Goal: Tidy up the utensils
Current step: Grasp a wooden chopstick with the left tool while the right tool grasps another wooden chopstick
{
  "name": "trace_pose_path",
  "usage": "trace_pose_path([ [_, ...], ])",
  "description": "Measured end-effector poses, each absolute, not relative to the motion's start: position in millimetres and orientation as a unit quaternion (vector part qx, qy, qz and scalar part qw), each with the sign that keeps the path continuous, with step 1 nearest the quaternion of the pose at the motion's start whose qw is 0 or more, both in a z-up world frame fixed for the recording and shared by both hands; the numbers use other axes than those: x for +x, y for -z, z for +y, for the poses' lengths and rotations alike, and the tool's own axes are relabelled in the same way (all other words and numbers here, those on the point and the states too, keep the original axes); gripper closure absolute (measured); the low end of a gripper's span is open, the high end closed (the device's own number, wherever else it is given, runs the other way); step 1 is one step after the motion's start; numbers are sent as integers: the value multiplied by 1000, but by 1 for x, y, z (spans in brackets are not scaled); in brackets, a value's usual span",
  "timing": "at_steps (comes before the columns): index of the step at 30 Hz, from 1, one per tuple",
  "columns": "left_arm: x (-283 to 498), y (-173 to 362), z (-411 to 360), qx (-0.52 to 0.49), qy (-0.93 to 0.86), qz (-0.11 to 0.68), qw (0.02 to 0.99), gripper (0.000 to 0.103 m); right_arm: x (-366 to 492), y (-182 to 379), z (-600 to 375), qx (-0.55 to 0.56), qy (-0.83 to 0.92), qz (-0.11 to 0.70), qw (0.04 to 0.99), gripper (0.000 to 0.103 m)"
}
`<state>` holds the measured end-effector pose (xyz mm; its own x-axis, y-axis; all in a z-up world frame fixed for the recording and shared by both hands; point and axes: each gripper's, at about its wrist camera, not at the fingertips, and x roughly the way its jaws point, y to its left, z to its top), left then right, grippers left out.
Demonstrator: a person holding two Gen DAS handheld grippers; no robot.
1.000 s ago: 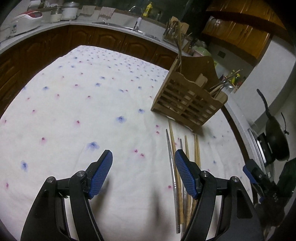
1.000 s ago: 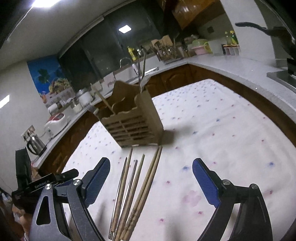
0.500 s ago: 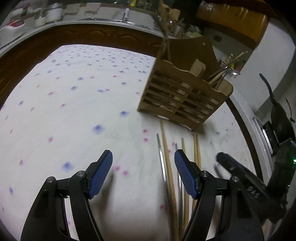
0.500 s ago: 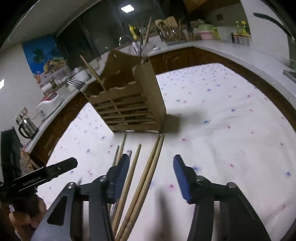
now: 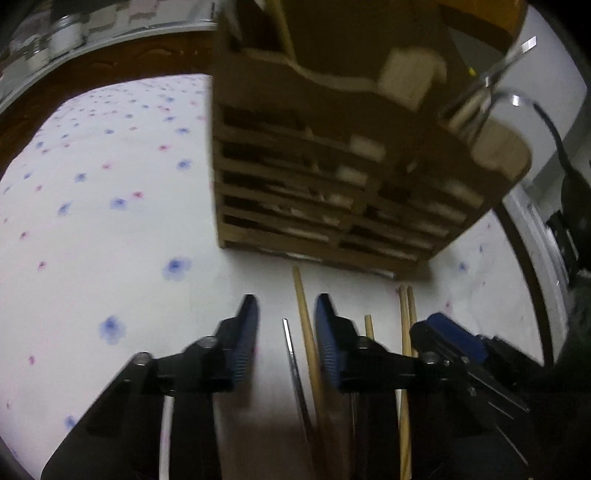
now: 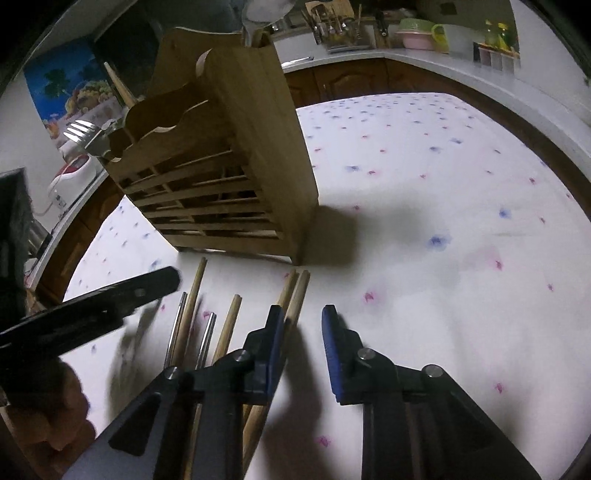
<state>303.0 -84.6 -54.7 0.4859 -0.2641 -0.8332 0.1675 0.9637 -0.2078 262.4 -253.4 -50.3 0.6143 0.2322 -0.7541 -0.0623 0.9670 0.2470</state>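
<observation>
Wooden utensil holder, slatted front, scalloped top edge, standing upright on a white tablecloth printed with small blue and pink flowers; a fork and a wooden stick rise from its far compartment, a spoon bowl from the near one. Chopsticks, loose, lying side by side on the cloth just in front of the holder: a wooden pair touching along their length, a single wooden chopstick, a longer wooden chopstick, and two metal chopsticks. Left gripper, blue pads, jaws parted but fairly narrow, set low over the cloth with the longer wooden chopstick and one metal chopstick lying in the gap; neither pad appears to press on them, though the left wrist view is blurred. Right gripper, blue pads, jaws likewise parted and holding nothing, its inner pad just beside the wooden pair, bare cloth in the gap. Background: brown cabinets under a pale countertop, a dish rack, a pink bowl, a tropical poster. No legible brand, label or writing on any item.
</observation>
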Motion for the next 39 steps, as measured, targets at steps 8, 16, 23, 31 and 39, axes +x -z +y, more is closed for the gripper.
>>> trace_pose_path([
  [8,263,58,-84,35,150,472,868,89,242,50,-255,48,-99,439,892,92],
  [16,208,58,-56,48,182,481,856,89,191,46,-271,8,-111,452,885,92],
  [23,214,60,-61,42,161,492,855,89,187,46,-271,36,-87,448,889,88],
  [31,230,55,-71,48,149,502,851,88,193,48,-266,49,-74,438,895,87],
  [39,245,54,-95,94,155,496,849,96,193,49,-265,58,-71,437,895,87],
])
